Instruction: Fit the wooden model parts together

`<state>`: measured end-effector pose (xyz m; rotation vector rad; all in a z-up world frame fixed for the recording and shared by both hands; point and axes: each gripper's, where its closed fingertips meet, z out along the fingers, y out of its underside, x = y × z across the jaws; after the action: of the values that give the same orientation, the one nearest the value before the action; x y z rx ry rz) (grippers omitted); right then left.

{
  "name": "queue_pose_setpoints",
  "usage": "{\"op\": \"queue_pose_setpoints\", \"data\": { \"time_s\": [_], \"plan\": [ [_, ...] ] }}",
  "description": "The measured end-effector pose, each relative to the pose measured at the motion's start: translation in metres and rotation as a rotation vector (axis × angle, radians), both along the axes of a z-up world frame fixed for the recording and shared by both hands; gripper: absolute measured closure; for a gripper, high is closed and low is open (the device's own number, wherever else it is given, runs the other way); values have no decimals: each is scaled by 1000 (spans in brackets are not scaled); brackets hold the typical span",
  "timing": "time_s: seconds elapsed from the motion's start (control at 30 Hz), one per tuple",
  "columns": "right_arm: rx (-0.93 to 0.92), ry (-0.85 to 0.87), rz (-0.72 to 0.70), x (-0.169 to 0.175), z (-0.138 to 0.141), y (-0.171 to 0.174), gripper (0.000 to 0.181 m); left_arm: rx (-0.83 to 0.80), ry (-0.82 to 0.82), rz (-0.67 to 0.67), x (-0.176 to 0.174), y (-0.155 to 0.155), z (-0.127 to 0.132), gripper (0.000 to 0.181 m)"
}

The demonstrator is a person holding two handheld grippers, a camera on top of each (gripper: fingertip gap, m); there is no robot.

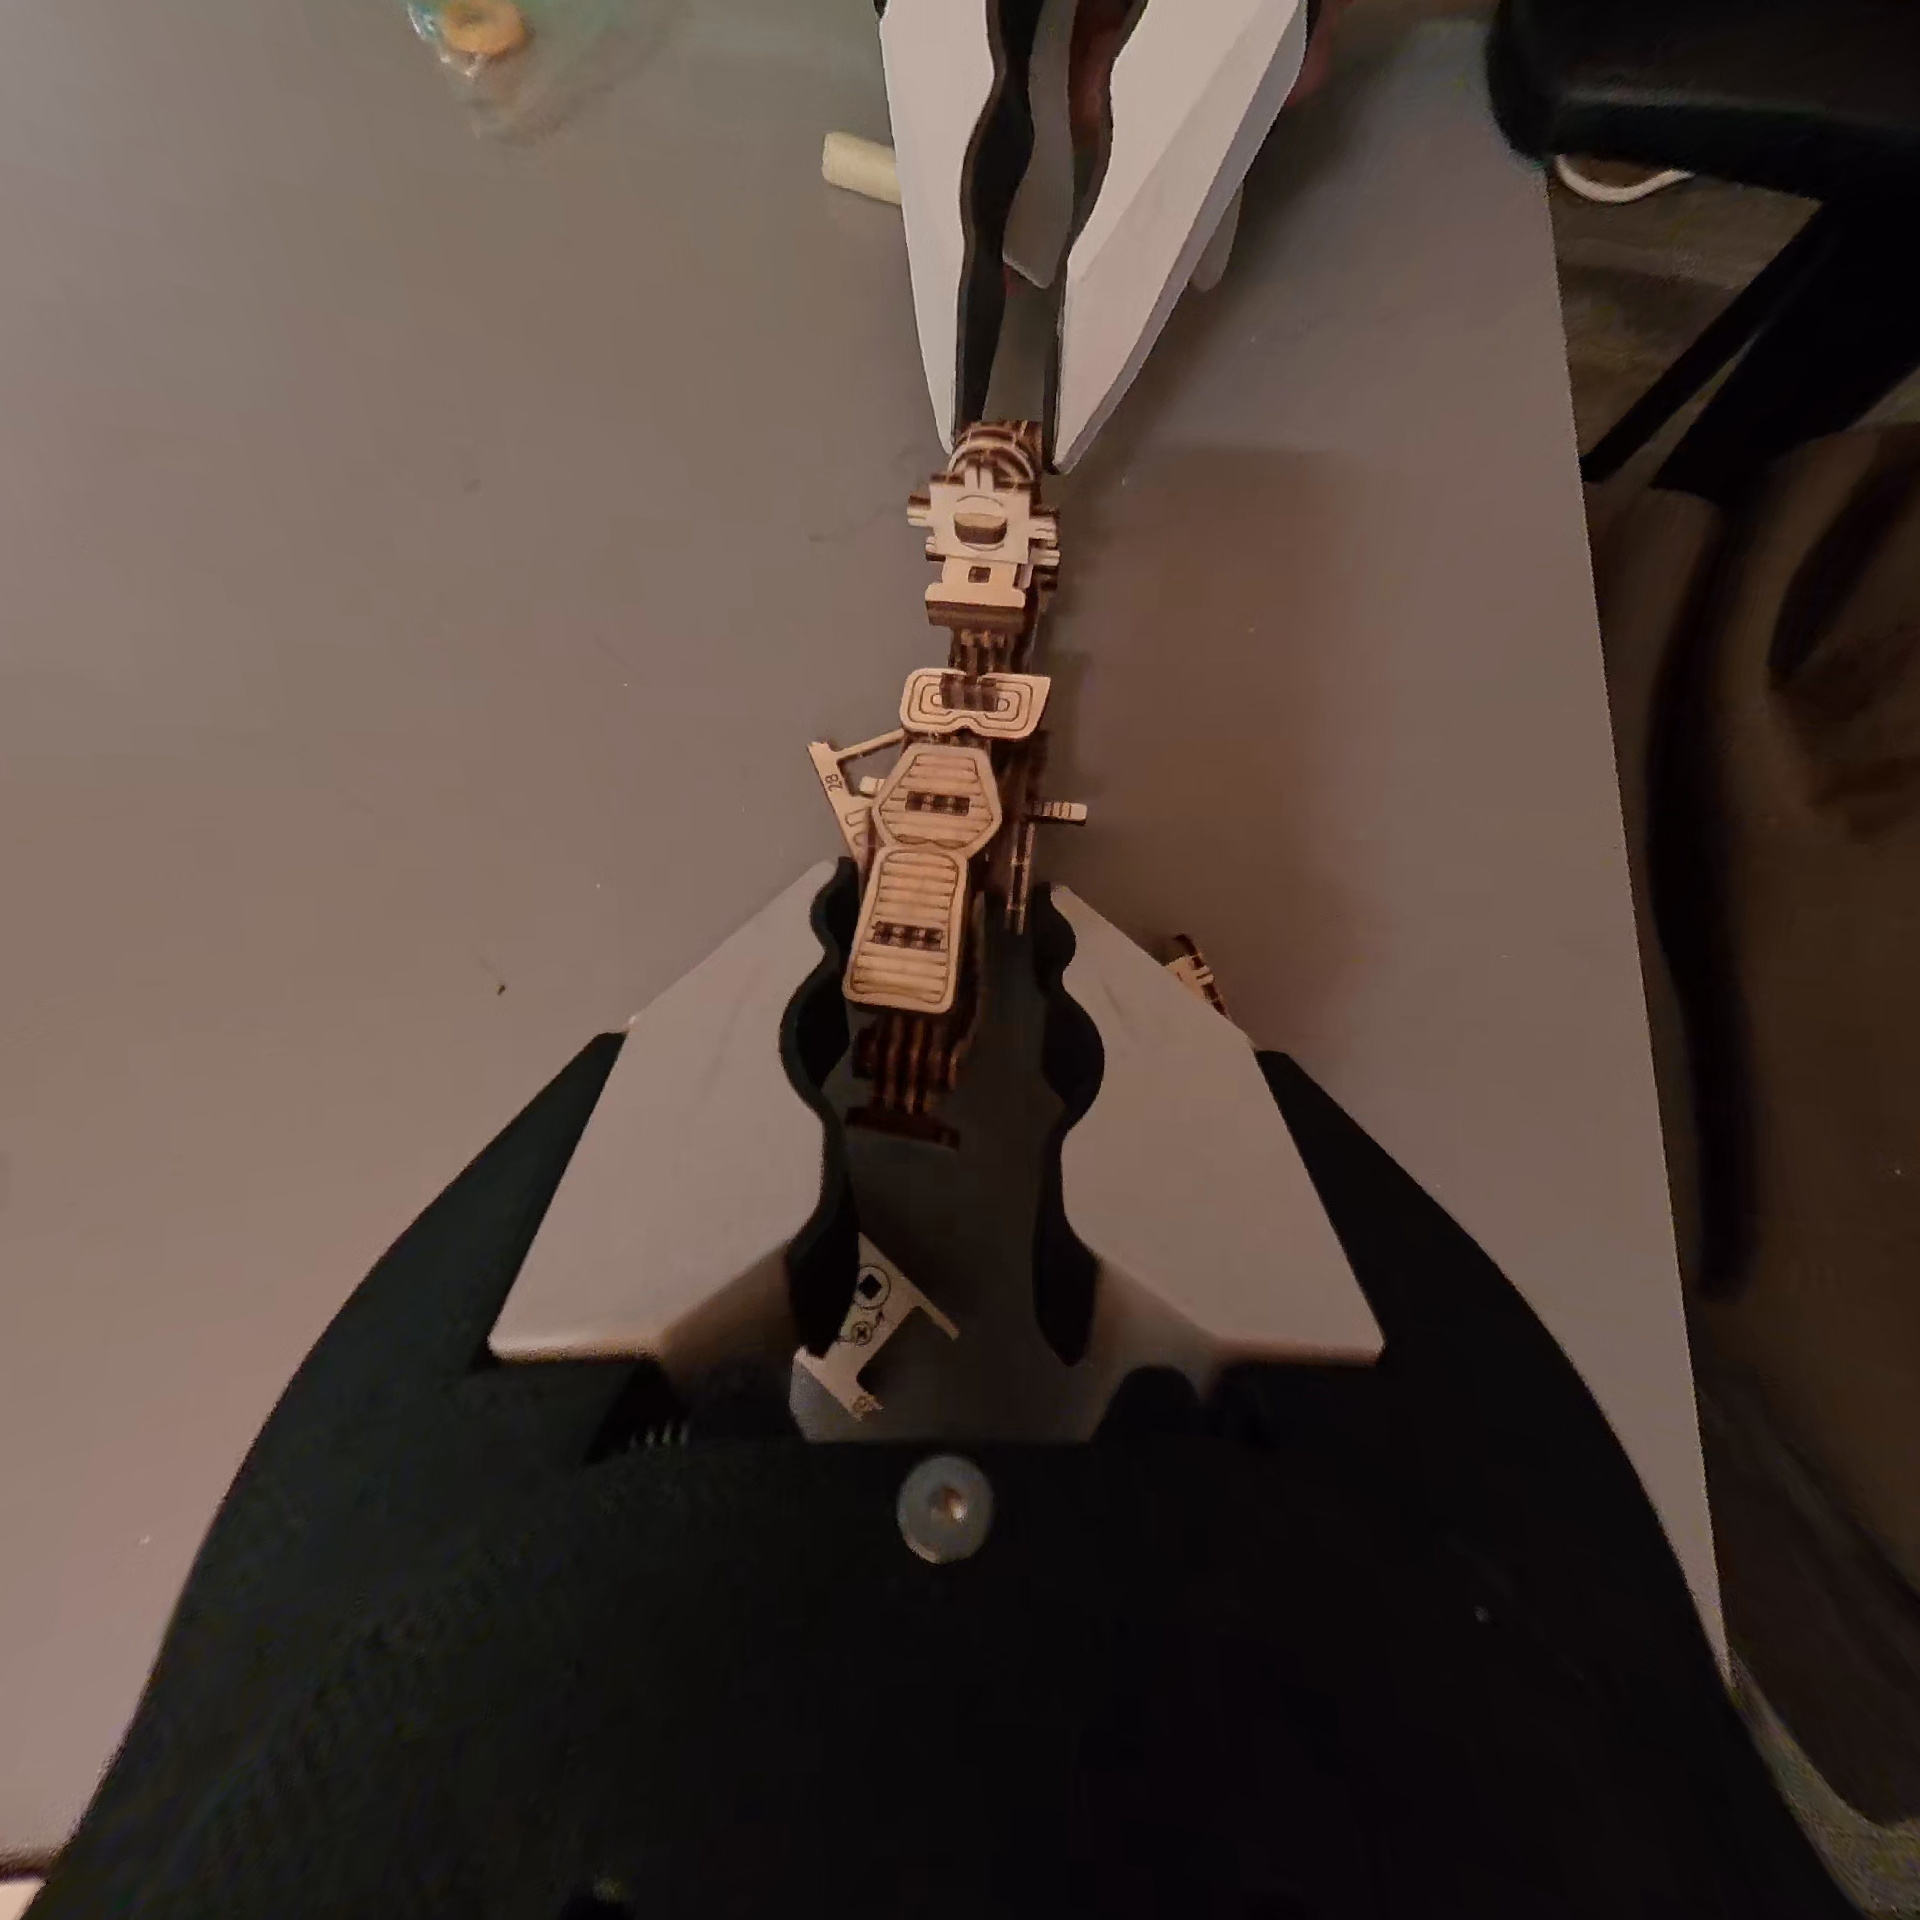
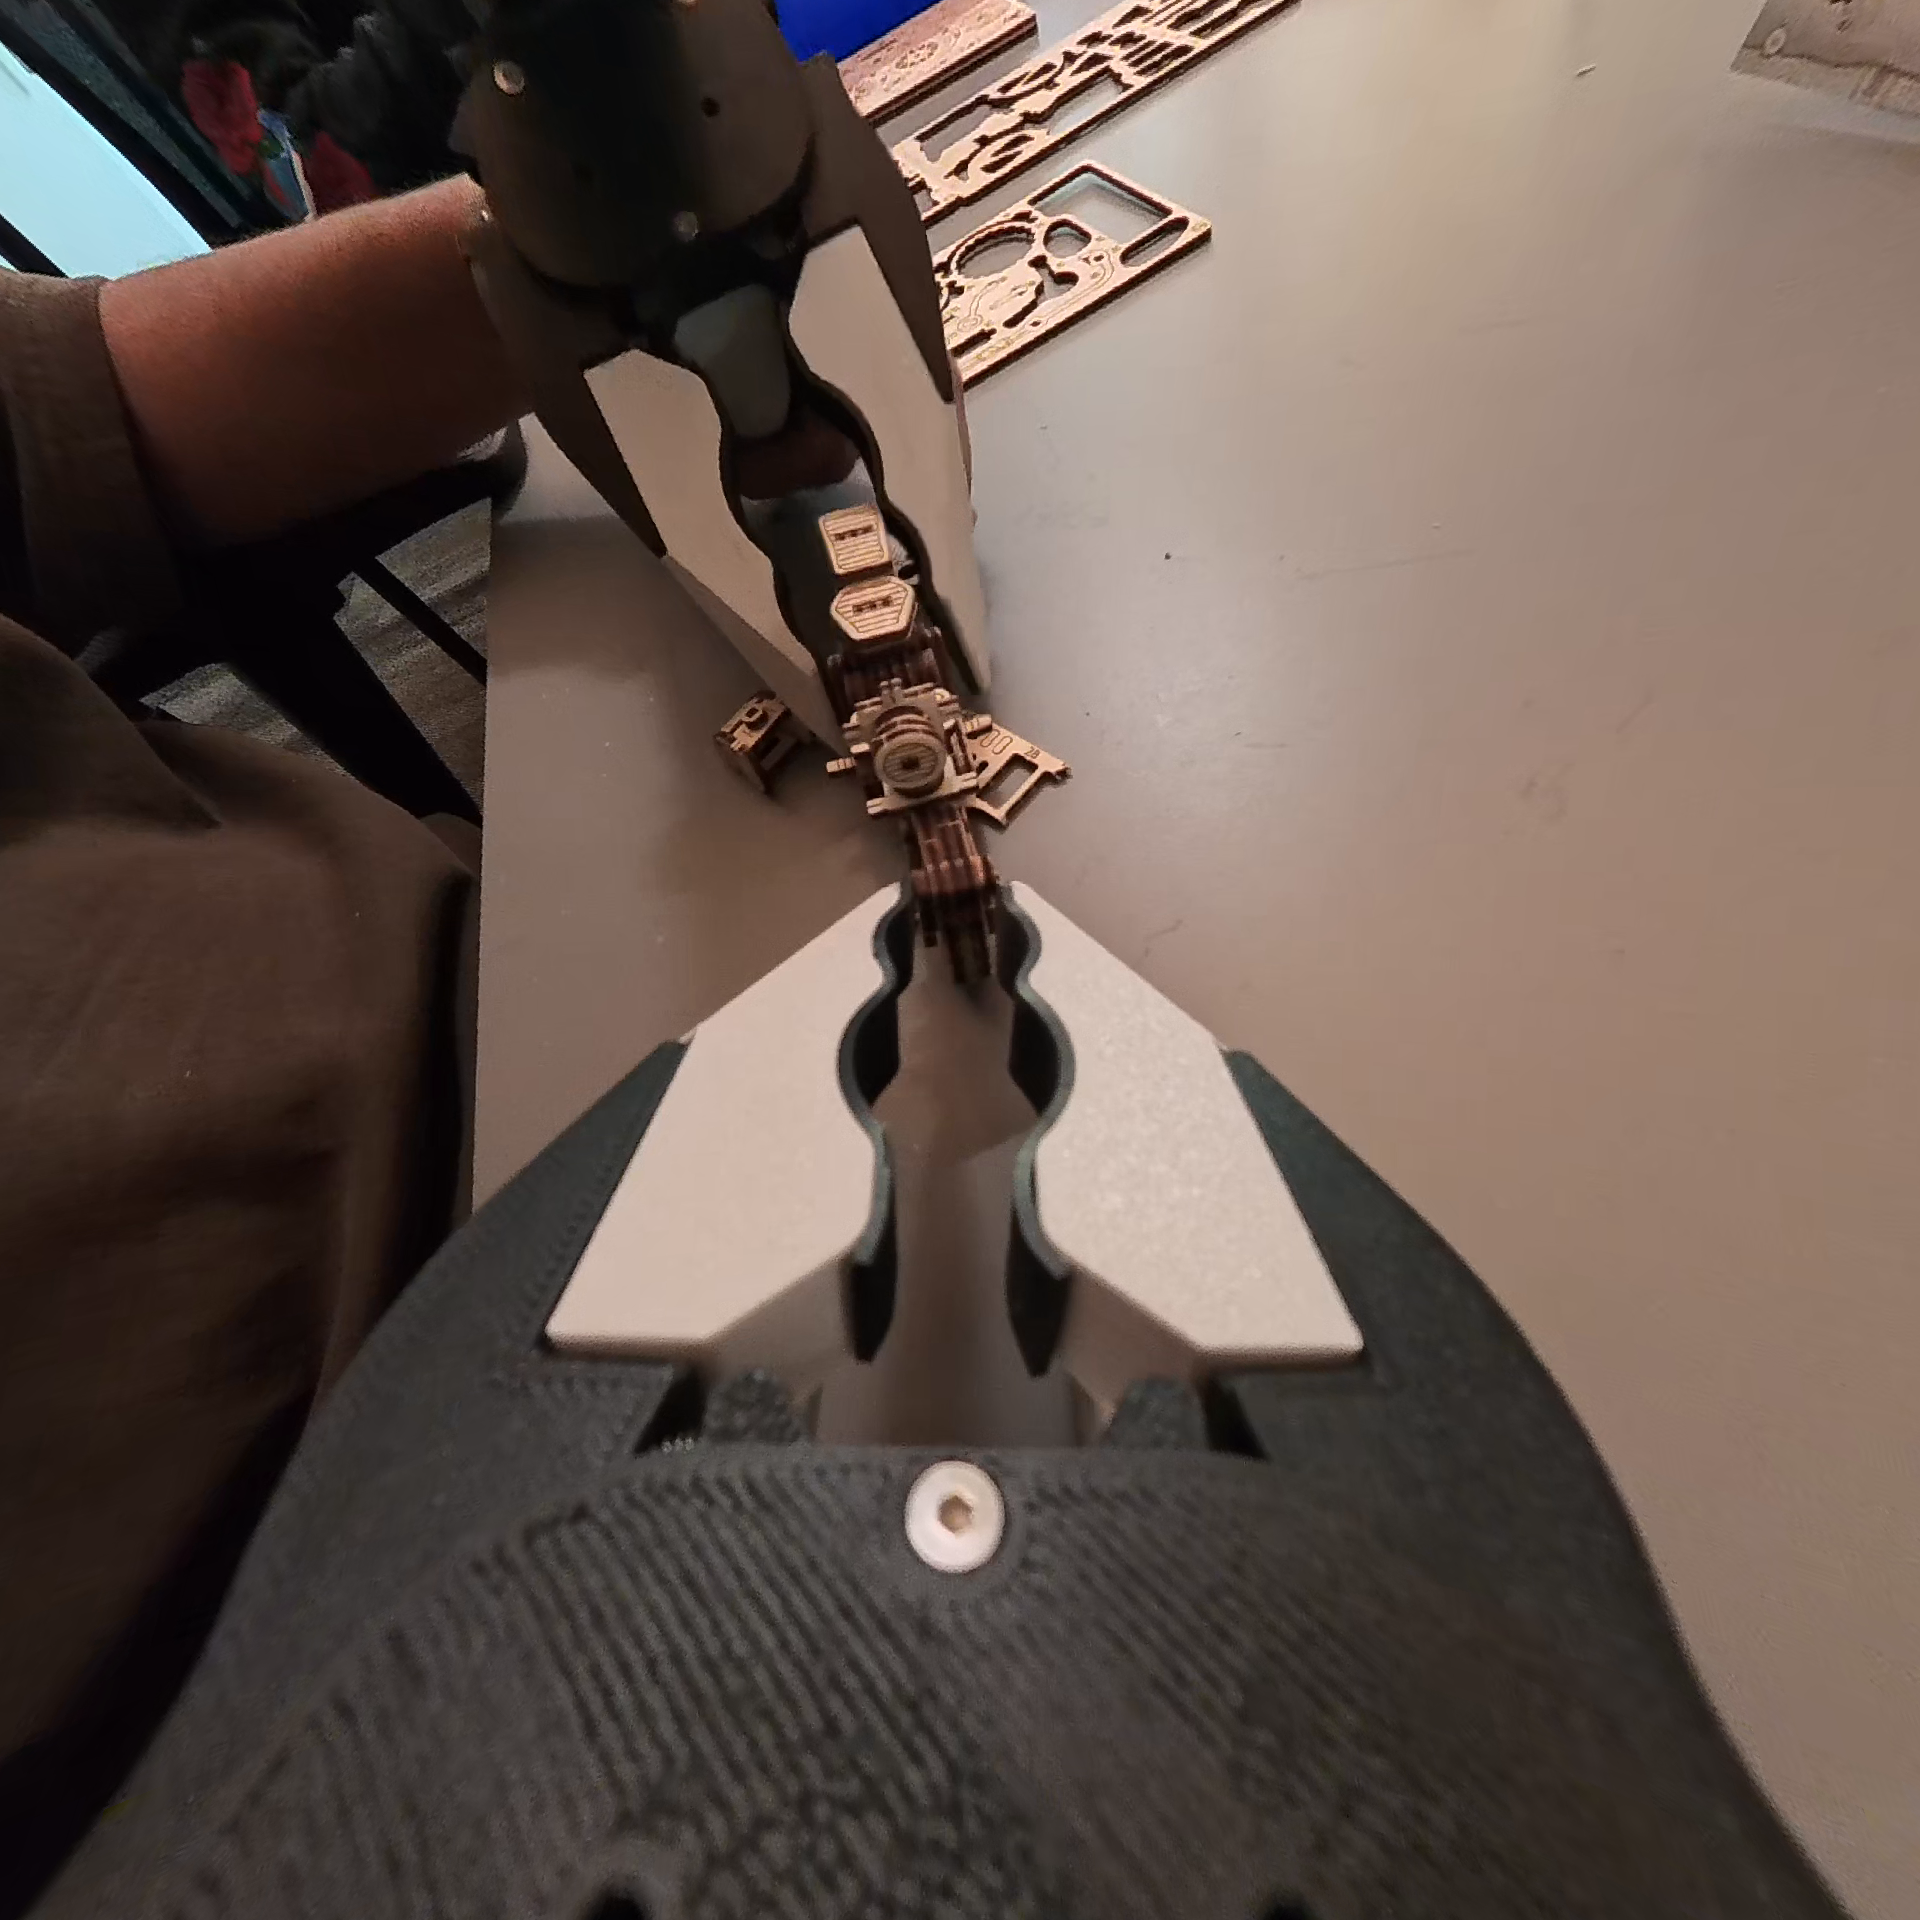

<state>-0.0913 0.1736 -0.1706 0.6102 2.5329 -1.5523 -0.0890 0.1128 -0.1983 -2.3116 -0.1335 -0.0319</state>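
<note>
Wooden model [image 1: 961, 831] largely built: layered spine, two slatted seat plates, headlamp-like front block already fitted. Gripped at both ends above the bench [image 1: 364, 675] — left tongs [image 1: 940, 914] clenched on the seat end, right tongs [image 2: 956, 904] clenched on the layered front end. Thin numbered part [image 1: 842, 790] sticking out beside the seats, seemingly not yet pressed home. Small loose subassembly [image 2: 753, 740] lying just left of the left tongs' tips. Punched-out part sheets [image 2: 1049, 281] beyond, on plain grey bench. Chair legs and floor past the bench edge.
</note>
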Motion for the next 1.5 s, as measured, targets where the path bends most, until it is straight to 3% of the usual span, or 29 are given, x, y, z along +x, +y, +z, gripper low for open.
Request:
{"op": "queue_pose_setpoints", "data": {
  "time_s": [0.53, 0.77, 1.13, 1.3, 1.5],
  "plan": [
    [0, 0, -1, 0, 0, 0, 168, -17, 37, 8, -2, 2, 10, 144],
    [2, 3, -2, 0, 0, 0, 168, -32, 56, 36, -7, 2, 8, 152],
    [-49, 21, -70, -13, 9, 6, 168, 159, -84, 75, -13, 3, 26, 153],
    [-125, 37, -127, -26, 21, 9, 168, 165, -17, 95, -27, -6, 31, 153],
    [-287, -6, -211, -64, 48, 1, 168, 197, 10, 115, -71, -12, 53, 153]
  ]
}}
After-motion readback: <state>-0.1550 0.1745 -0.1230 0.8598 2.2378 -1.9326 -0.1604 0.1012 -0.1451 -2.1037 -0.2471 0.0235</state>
